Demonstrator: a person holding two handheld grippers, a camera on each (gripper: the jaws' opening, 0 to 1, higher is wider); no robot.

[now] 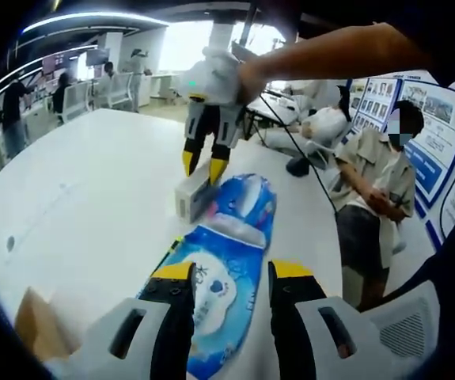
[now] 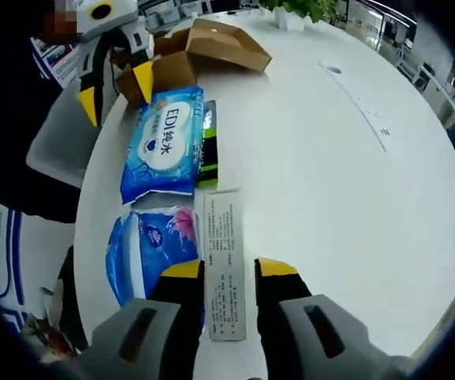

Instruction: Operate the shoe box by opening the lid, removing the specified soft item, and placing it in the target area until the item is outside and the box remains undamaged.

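2 grippers open: left, right; white table, office room.

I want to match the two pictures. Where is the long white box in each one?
Left gripper view: the white box sits mid-picture, at the yellow tips of the right claw.
Right gripper view: the white box lies bottom centre, between that claw's own tips.
Shared landmark: the brown cardboard box, bottom left in the left gripper view, top centre in the right.
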